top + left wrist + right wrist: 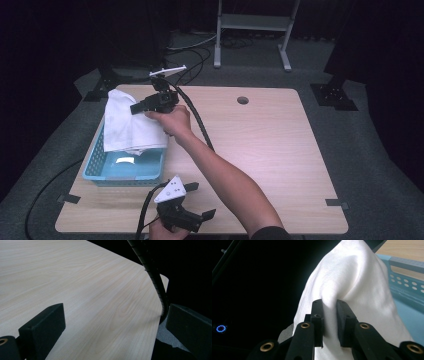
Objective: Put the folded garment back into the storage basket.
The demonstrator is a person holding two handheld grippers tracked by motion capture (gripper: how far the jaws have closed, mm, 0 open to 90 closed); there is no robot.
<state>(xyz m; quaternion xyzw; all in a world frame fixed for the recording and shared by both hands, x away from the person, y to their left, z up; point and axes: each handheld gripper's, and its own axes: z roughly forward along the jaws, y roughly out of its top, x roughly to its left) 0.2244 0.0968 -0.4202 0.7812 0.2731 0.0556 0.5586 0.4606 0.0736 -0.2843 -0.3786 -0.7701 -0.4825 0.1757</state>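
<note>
A white cloth (127,125) hung at the left of the high view, draped over the far end of a blue basket (107,170). The right claw (329,306) pinched a fold of it, jaws pressed tight on the fabric. The basket sat at the counter's (260,145) left edge. At the bottom of the frame, the left claw (200,200) rested with jaws spread, holding nothing.

Pale wood-grain tabletop (260,145), rounded corners, with a small round grommet hole (243,100) near its far edge. Strips of black tape (68,198) at the near corners, another (336,203) on the right. Beyond, on grey carpeted floor (380,165), a grey metal stand (254,25) and loose black cables (192,50).
</note>
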